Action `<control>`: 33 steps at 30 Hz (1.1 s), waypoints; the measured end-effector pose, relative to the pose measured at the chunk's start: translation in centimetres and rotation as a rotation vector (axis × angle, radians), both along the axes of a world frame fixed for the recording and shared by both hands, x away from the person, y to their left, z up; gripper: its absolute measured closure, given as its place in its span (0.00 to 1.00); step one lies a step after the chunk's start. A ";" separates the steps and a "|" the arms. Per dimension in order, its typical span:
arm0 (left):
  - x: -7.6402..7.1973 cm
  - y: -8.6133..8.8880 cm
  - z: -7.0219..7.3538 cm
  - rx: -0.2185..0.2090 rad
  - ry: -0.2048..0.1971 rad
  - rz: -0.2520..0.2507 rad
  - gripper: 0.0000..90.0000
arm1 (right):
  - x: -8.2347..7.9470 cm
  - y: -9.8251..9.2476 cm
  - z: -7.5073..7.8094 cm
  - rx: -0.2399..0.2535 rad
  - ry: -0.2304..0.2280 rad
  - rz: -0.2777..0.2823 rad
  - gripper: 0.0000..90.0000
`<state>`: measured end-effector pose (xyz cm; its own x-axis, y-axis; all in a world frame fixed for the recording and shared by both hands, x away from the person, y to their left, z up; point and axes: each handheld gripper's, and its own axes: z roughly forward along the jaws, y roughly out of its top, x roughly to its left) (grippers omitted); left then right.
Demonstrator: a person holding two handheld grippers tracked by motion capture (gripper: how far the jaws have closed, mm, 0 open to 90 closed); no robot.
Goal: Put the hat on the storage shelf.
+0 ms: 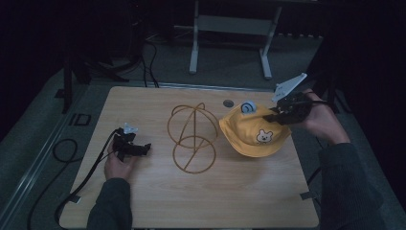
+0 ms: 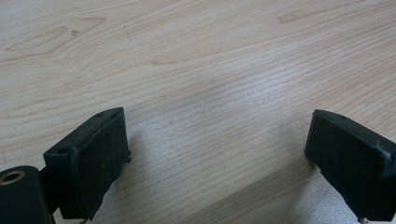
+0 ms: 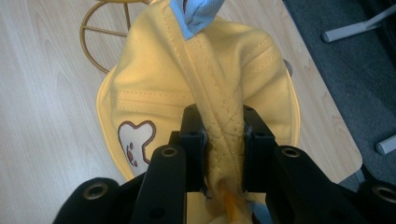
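A yellow child's hat point(image 1: 253, 132) with a bear patch and a light blue tab lies right of centre on the wooden table point(image 1: 158, 191). My right gripper point(image 1: 276, 115) is shut on the hat's brim at its far right side. In the right gripper view the stitched yellow brim point(image 3: 219, 126) is pinched between the two black jaws, and the hat point(image 3: 154, 93) hangs forward from them. A gold wire hat stand point(image 1: 193, 136) sits at the table's middle. My left gripper point(image 1: 143, 147) rests low at the left, its jaws wide apart over bare wood point(image 2: 215, 116), holding nothing.
A small grey round insert point(image 1: 228, 103) is set in the table behind the hat. A black cable point(image 1: 81, 184) trails off the left edge from the left gripper. A white desk frame point(image 1: 230, 28) stands on the floor beyond the table.
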<state>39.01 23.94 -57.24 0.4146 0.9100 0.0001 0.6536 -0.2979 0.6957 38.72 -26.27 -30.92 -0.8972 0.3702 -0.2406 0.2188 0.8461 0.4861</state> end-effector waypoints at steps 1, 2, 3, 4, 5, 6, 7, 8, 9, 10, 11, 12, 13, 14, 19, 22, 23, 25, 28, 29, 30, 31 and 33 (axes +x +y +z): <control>0.0 0.0 0.0 0.000 0.000 0.000 0.07 | 0.0 -0.1 0.1 0.004 -0.002 -0.002 0.83; 0.0 0.0 0.0 0.000 0.000 0.000 0.07 | -0.1 -0.2 0.3 0.010 -0.003 -0.001 0.83; 0.0 0.0 0.0 0.000 0.000 0.000 0.07 | -0.1 -0.2 0.4 0.017 -0.005 -0.002 0.83; 0.0 0.0 0.0 0.000 0.000 0.000 0.07 | -0.1 -0.3 0.5 0.018 -0.006 -0.002 0.83; 0.0 0.0 0.0 0.000 0.000 0.000 0.07 | -0.1 -0.4 0.6 0.021 -0.009 -0.002 0.83; 0.0 0.0 0.0 0.000 0.000 0.000 0.07 | -0.1 -0.4 0.8 0.023 -0.011 -0.004 0.83; 0.0 0.0 0.0 0.000 0.000 0.000 0.07 | -0.1 -0.4 0.9 0.026 -0.013 -0.005 0.83; 0.0 0.0 0.0 0.000 0.000 0.000 0.07 | -0.1 -0.5 1.0 0.031 -0.015 -0.003 0.83; 0.0 0.0 0.0 0.000 0.000 0.000 0.07 | -0.1 -0.5 1.1 0.034 -0.016 -0.004 0.83; 0.0 0.0 0.0 0.000 0.000 -0.001 0.07 | -0.1 -0.5 1.3 0.037 -0.017 -0.005 0.83; 0.0 0.0 0.0 0.000 0.000 -0.001 0.07 | -0.1 -0.5 1.3 0.037 -0.017 -0.005 0.83; 0.0 0.0 0.0 0.000 0.000 -0.001 0.07 | -0.1 -0.6 1.4 0.039 -0.018 -0.005 0.83; 0.0 0.0 0.0 0.000 0.000 -0.001 0.07 | -0.2 -0.7 1.5 0.051 -0.020 -0.006 0.83; 0.0 0.0 0.0 0.000 0.000 -0.001 0.07 | -0.2 -0.7 1.7 0.057 -0.022 -0.005 0.83; 0.0 0.0 0.0 0.000 0.000 -0.001 0.07 | -0.2 -0.9 2.0 0.083 -0.028 -0.005 0.84; 0.0 0.0 0.0 0.000 0.000 -0.001 0.07 | -0.2 -1.0 2.2 0.087 -0.031 -0.004 0.84; 0.0 0.0 0.0 0.000 0.000 -0.001 0.07 | -0.3 -1.0 2.3 0.091 -0.031 -0.005 0.84; 0.0 0.0 0.0 0.000 0.000 -0.001 0.07 | -0.3 -1.0 2.5 0.102 -0.033 0.001 0.84; 0.0 0.0 0.0 0.000 0.000 -0.001 0.07 | -0.4 -1.0 2.8 0.122 -0.037 0.008 0.84; 0.0 0.0 0.0 0.000 0.000 -0.001 0.07 | -0.4 -0.9 2.8 0.125 -0.037 0.007 0.84; 0.0 0.0 0.0 0.000 0.000 -0.001 0.07 | -0.4 -0.9 2.9 0.126 -0.040 0.008 0.84; 0.0 0.0 0.0 0.000 0.000 -0.001 0.07 | -0.4 -0.9 3.0 0.127 -0.040 0.011 0.84; 0.0 0.0 0.0 0.000 0.000 -0.001 0.07 | -0.4 -0.8 3.1 0.132 -0.042 0.013 0.84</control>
